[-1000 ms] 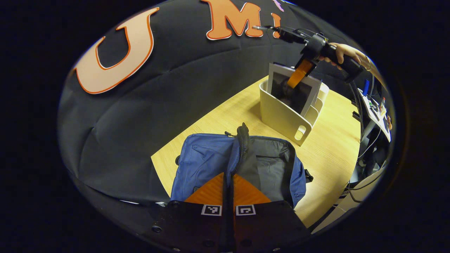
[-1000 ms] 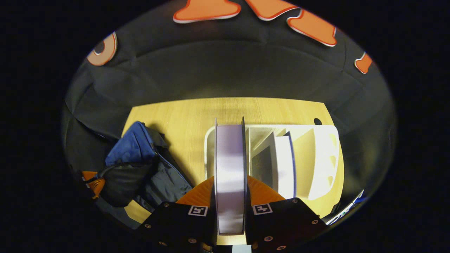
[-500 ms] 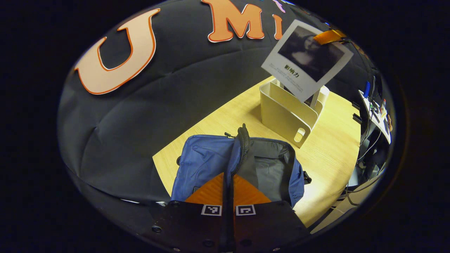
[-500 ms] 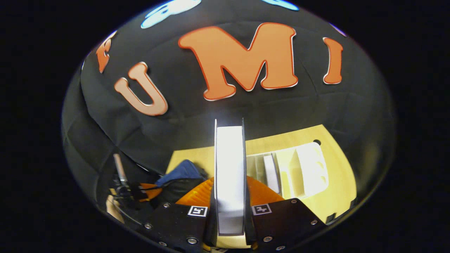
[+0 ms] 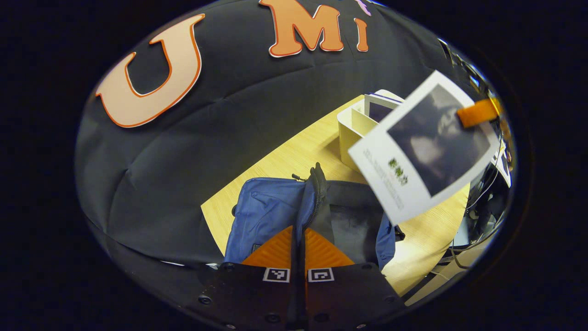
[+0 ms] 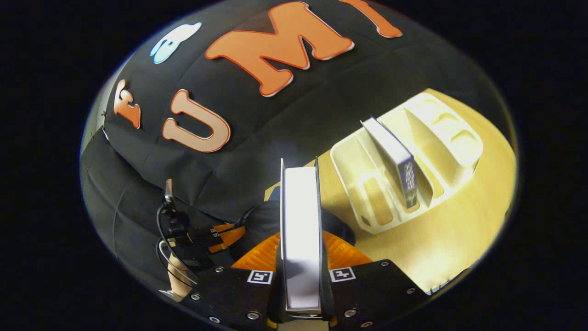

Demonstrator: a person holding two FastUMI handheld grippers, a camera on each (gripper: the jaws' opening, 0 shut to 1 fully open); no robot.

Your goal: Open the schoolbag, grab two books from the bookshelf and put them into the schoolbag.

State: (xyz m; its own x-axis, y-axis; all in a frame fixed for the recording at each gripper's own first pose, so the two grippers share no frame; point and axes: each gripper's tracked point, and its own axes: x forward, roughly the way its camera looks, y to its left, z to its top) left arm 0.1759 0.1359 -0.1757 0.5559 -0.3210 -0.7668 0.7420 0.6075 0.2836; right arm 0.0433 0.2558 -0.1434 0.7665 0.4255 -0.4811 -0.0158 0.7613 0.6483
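Blue fabric schoolbag [image 5: 271, 214] hung open, left gripper [image 5: 297, 243] pinching its rim; right gripper [image 6: 301, 257] clamped white-covered book [image 5: 425, 147] overhead; second book [image 6: 395, 158] waited in cream plastic rack [image 6: 455, 138].

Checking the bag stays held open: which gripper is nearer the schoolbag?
Left. The left gripper pinches the schoolbag at its opening; the right gripper holds a book above it.

The schoolbag [image 5: 266, 211] at lower centre is blue with a dark grey lining; the book [image 5: 425, 147] at right is white with a dark picture (blurred); the bookshelf [image 6: 413, 161] is cream, the table [image 5: 285, 161] pale wood.
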